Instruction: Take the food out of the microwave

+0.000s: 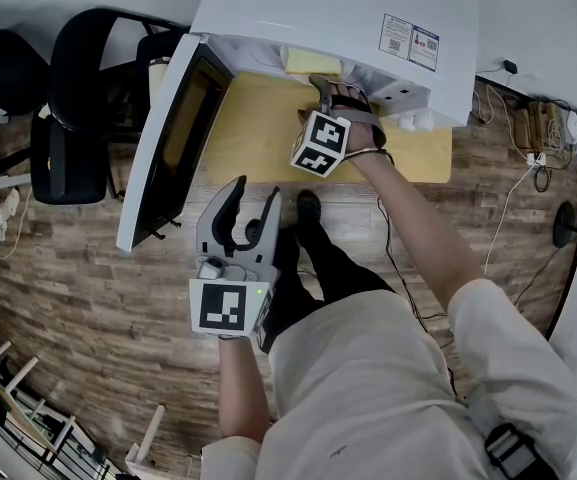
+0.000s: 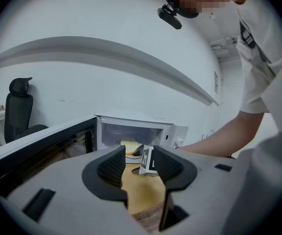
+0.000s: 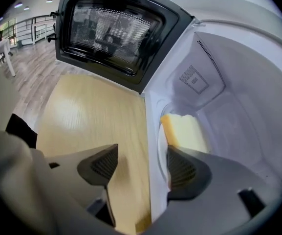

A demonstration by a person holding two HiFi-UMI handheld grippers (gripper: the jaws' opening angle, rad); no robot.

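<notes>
Seen steeply from above by my head camera, a white microwave sits at twelve o'clock on a pale yellow wooden worktop. Its dark-windowed door is swung wide open toward ten o'clock. The food, a pale yellow block, lies on a white plate inside the microwave, just behind the front opening and not yet taken out. My right hand-held gripper is stretched out toward twelve o'clock at the mouth of the cavity and tilts downward. It is released, its two ribbed jaws standing apart and pressing on nothing. One jaw hangs over the bare worktop, and the other sits just inside the cavity close beside the plate's near rim; I cannot tell whether it touches the rim. The microwave's front edge runs between the jaws. My left hand-held gripper is held back at about seven o'clock, well apart from the microwave, above the wood-patterned floor. It is also released, jaws apart with nothing between them, and it faces the open cavity. A black office chair stands at ten o'clock, beyond the open door.
</notes>
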